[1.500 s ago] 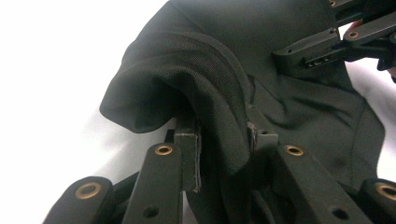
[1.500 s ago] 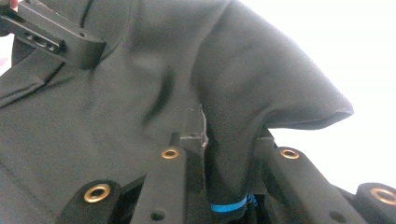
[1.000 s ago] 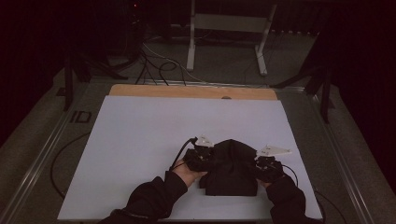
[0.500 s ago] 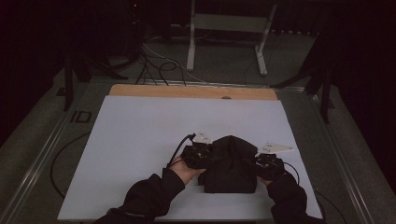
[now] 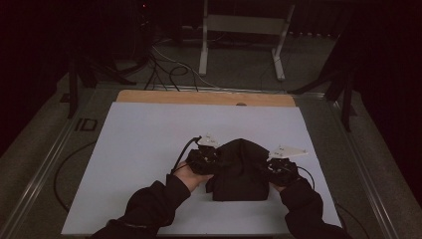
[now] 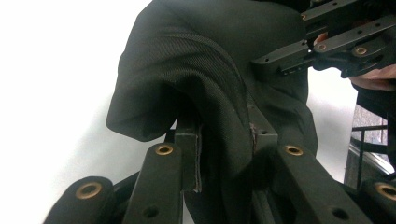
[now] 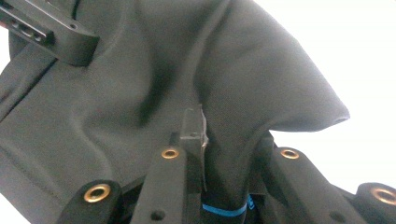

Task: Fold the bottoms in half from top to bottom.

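A black cloth (image 5: 240, 172) lies bunched on the white table sheet (image 5: 149, 144), close to the front edge. My left gripper (image 5: 213, 160) holds its left side and my right gripper (image 5: 267, 169) its right side. In the left gripper view the jaws are shut on a fold of the black cloth (image 6: 196, 70), with my left gripper (image 6: 224, 140) pinching it; the other gripper (image 6: 327, 46) shows at upper right. In the right gripper view my right gripper (image 7: 231, 135) is shut on another fold of the cloth (image 7: 140, 93), which humps up between the two.
A wooden strip (image 5: 204, 98) runs along the table's far edge. Beyond it, cables (image 5: 169, 64) and a white metal stand (image 5: 244, 35) are on the floor. A cable (image 5: 181, 154) trails from the left gripper across the sheet.
Both grippers have shifted slightly away from the person with the cloth in them, and the cloth's middle has humped up a little higher.
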